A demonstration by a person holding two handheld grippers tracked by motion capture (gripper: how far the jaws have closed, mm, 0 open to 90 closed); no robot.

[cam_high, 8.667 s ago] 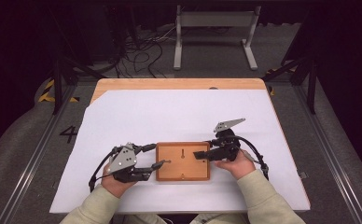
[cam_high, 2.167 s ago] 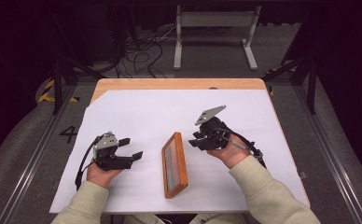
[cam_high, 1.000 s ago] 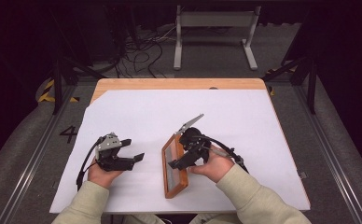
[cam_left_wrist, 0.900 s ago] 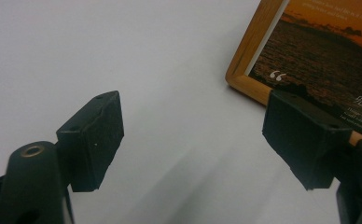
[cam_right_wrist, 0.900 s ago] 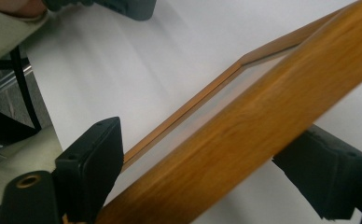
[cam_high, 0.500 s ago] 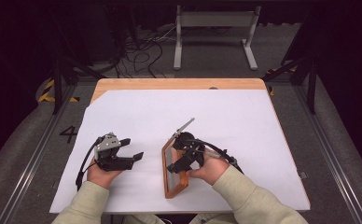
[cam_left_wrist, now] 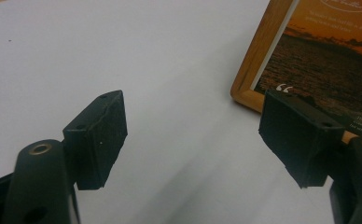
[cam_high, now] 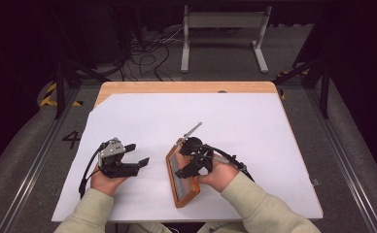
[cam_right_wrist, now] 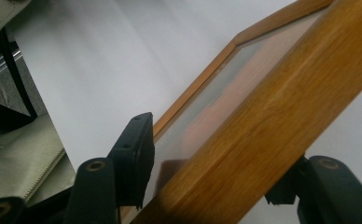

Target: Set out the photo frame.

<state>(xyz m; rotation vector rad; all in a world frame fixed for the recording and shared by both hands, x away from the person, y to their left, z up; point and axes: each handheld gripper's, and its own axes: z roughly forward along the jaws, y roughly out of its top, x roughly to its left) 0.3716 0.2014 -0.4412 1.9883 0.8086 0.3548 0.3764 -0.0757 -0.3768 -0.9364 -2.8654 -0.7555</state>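
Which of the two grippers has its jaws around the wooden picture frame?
The right gripper: its jaws straddle the edge of the picture frame, one on the glass side, one behind. The left gripper hangs open beside the frame, jaws wide apart.

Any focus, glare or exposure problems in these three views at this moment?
High view: white table cover evenly lit, surroundings very dark, picture frame sharp enough. Left gripper view: jaws soft and close, the frame's printed sunset readable but slightly blurred. Right gripper view: frame's wooden edge blurred from closeness, its glass hazy with reflection.
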